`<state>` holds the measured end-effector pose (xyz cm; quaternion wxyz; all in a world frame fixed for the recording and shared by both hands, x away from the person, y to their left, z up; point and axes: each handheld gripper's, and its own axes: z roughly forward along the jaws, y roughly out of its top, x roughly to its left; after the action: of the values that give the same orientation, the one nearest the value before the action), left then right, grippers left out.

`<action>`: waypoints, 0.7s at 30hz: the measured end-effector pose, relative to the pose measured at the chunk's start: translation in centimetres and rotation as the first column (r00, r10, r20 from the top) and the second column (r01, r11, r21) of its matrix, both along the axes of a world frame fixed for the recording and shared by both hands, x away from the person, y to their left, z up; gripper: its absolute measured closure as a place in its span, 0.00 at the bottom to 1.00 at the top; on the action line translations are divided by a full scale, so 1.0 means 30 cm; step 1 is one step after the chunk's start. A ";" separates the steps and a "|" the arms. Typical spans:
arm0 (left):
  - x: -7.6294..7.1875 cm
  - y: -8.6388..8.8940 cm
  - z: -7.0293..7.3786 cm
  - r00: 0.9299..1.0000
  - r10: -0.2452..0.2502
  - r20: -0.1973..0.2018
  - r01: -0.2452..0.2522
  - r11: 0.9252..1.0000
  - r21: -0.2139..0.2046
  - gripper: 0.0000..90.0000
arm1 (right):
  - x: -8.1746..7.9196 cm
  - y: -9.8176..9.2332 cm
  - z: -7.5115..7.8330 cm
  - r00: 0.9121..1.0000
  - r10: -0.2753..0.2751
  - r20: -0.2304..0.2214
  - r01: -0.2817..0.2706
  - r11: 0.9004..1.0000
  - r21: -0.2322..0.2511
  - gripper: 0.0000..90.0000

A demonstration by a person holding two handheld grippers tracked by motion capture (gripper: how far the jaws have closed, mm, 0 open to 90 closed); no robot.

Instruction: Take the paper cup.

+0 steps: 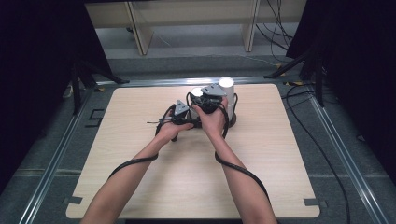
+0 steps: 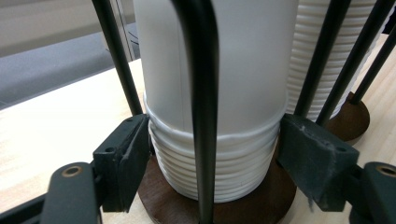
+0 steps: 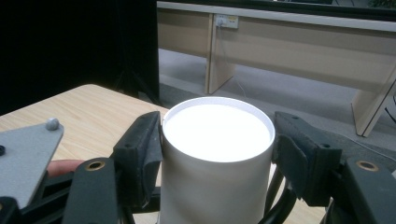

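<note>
Cup stack (image 2: 217, 154) in wire holder (image 2: 201, 93), far centre of table (image 1: 140, 186). Left gripper (image 2: 212, 158) pinching stack's lower rims. Right gripper (image 3: 217, 140) clamped on top cup (image 3: 217, 135). Step: separating top cup. Next: straight upward lift, left steadying stack.

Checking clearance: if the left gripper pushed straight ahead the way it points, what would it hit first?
Probably the black wire rod standing right before it, then the stack of white cups its jaws already flank.
</note>
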<state>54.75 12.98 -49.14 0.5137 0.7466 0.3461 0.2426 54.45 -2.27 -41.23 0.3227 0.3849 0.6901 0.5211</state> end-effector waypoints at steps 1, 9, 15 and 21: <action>0.000 0.000 0.000 1.000 0.000 0.000 0.000 1.000 0.000 0.28 | 0.003 0.000 -0.001 1.000 0.010 0.008 -0.010 1.000 0.002 0.39; 0.003 -0.004 0.001 1.000 0.005 -0.001 -0.005 1.000 0.002 0.27 | 0.013 0.013 -0.003 1.000 -0.003 -0.005 0.003 1.000 -0.007 0.36; 0.004 -0.004 0.001 1.000 0.002 0.000 -0.002 1.000 -0.007 0.27 | 0.003 0.022 -0.001 0.999 -0.030 -0.038 0.032 0.998 0.050 0.38; 0.002 -0.007 0.001 1.000 0.010 -0.002 -0.010 1.000 -0.002 0.27 | -0.001 0.011 0.025 1.000 -0.021 -0.007 0.021 0.999 0.048 0.39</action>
<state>54.81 12.77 -49.10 0.5129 0.7446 0.3505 0.2441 54.41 -1.93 -40.48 0.3166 0.4015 0.6744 0.5327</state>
